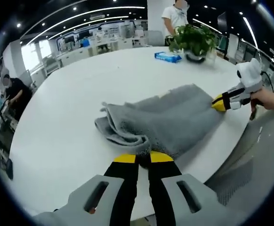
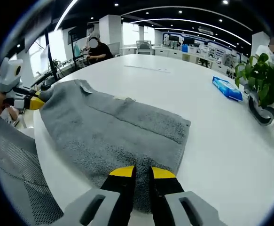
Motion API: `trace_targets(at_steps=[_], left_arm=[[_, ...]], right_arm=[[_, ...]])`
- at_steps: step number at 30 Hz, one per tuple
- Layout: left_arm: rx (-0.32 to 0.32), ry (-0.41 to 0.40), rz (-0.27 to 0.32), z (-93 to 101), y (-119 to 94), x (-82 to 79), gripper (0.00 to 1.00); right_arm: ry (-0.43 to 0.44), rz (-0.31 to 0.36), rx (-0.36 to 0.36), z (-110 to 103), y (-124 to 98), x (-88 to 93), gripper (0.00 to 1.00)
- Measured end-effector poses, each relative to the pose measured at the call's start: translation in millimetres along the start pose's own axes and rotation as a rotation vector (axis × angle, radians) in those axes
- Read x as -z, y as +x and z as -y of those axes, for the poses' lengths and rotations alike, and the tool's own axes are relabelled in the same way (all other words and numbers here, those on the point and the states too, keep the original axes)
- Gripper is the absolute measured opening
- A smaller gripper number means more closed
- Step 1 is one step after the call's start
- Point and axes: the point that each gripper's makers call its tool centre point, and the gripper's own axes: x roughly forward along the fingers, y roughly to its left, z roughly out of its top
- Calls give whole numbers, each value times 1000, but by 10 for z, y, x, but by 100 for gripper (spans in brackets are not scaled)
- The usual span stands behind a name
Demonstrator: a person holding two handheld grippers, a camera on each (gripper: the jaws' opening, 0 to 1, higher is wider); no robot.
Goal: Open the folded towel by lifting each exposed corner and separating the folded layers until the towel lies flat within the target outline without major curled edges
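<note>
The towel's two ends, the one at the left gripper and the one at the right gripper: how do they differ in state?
At the left gripper the towel is bunched into curled folds; at the right gripper it lies flat on the table. The left end shows thick rolled layers, the right end one smooth folded band. Both ends sit between closed yellow-tipped jaws at the table's near edge.

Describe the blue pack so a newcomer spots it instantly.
On the big white round table, look to the far side from the grey towel. The blue pack lies flat next to the potted plant, the only blue thing on the tabletop.
</note>
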Motion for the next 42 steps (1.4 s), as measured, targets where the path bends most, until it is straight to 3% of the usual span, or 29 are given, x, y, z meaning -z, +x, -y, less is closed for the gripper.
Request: trace_targets(at_steps=[14,20,28,31,34,36,38,40,42], left_arm=[[39,-60,-137,15,144,351,7],[40,-27,-193,46,221,482,7],[59,-39,-209,39,243,514,7],[70,4,-215,53,244,502,7],[63,-40,-210,8,239,500,10],[52,-29,-193,-25,210,488,15],[27,8,-173,-90,141,447,23],[27,11,-147,-129,26,378,26],[28,-9,-122,-167,-72,302,27]], right_arm=[[3,9,-10,-12,-6,2,9],[1,15,-12,-12,-4,5,9],[-4,16,-14,-13,2,10,9],[-10,14,-14,-15,5,8,9],[-6,19,-20,-16,0,4,9],[3,23,-25,-11,-10,-1,9],[23,27,-32,-15,-75,-34,13],[17,50,-34,-30,-156,-96,26],[1,123,-25,-46,-269,-249,35]])
